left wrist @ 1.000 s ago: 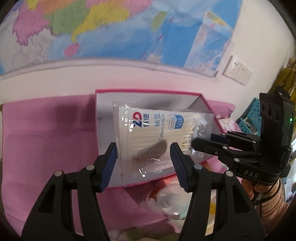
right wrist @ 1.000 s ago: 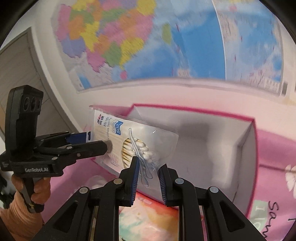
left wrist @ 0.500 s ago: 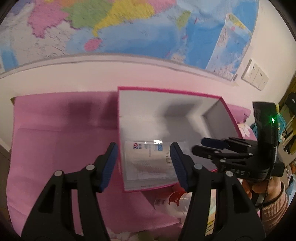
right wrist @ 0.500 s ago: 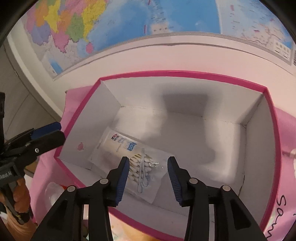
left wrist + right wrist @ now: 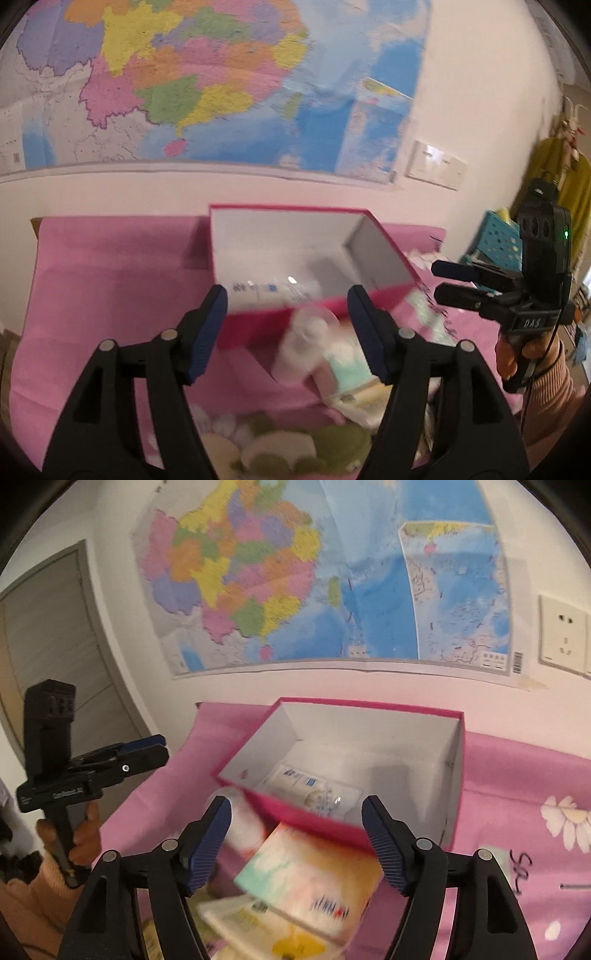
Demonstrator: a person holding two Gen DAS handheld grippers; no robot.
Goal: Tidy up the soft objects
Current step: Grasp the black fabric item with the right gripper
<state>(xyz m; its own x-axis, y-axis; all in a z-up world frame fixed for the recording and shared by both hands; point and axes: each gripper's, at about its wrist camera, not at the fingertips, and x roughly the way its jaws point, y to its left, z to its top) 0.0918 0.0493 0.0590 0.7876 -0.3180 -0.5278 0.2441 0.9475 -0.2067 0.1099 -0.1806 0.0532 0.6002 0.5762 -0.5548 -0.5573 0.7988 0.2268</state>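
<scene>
Jaws of both grippers opening, nothing between either pair. Left gripper [image 5: 286, 328] hovers short of the near wall of the box; right gripper [image 5: 295, 842] hovers over a tissue pack [image 5: 314, 878].
Box [image 5: 456, 760]: pink outside, white inside, open-topped, on a pink cloth [image 5: 110, 280] against the wall.
Cotton-swab packet [image 5: 306, 788]: flat on the box floor, near front corner.
Loose soft items, blurred, lie in front of the box.
Wall map [image 5: 295, 576] above.
</scene>
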